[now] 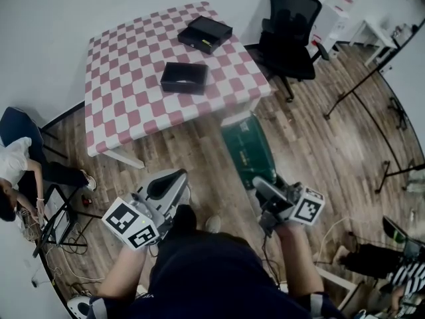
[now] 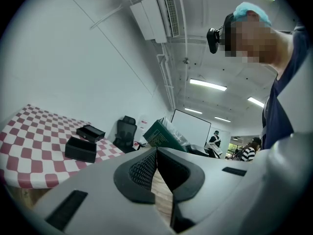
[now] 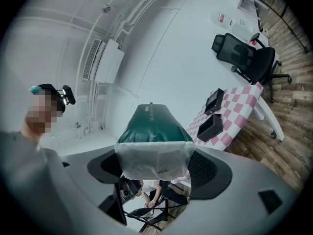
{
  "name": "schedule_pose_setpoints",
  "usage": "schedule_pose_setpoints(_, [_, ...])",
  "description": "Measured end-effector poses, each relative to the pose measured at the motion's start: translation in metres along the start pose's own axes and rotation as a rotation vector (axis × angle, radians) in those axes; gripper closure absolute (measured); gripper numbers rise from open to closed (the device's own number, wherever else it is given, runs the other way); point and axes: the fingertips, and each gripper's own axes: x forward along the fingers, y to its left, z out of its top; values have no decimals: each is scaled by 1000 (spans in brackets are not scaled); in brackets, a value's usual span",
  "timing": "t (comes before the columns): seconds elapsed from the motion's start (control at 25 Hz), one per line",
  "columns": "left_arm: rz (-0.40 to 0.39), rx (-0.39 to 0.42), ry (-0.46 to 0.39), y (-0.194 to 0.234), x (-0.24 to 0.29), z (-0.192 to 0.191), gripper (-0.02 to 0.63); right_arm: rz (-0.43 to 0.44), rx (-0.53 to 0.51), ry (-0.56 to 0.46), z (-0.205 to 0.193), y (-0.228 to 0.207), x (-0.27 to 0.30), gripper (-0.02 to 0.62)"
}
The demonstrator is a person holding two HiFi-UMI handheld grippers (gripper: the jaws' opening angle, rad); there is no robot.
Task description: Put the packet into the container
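A dark green packet point(image 1: 247, 149) with a clear sealed end hangs over the wooden floor, in front of the checkered table point(image 1: 126, 105). My right gripper point(image 1: 263, 190) is shut on that clear end point(image 3: 154, 159), and the green body point(image 3: 150, 125) points away from the jaws. An open black container point(image 1: 183, 77) sits on the table, well ahead of both grippers. A second black box point(image 1: 205, 33) lies farther back. My left gripper point(image 1: 171, 181) is low at the left, shut with nothing between its pads point(image 2: 145, 169). The left gripper view shows the packet point(image 2: 163, 134) and container point(image 2: 80, 149).
A black office chair point(image 1: 289, 34) stands right of the table. A person point(image 1: 14, 171) sits on the floor at far left beside a laptop. Light stands point(image 1: 362, 82) and a white desk point(image 1: 375, 35) occupy the right side. Another person point(image 1: 392, 264) sits at bottom right.
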Motion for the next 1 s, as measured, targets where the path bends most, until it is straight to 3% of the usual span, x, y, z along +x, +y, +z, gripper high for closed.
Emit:
schedule_pose_setpoints(0.36, [11,-18,0,69,28,10,580,-33,-37,22,31,-44,52,194])
schedule_pose_setpoints(1.0, [-5,-98,56,268,83,52,580,-138,-91,77,107,-149,220,195])
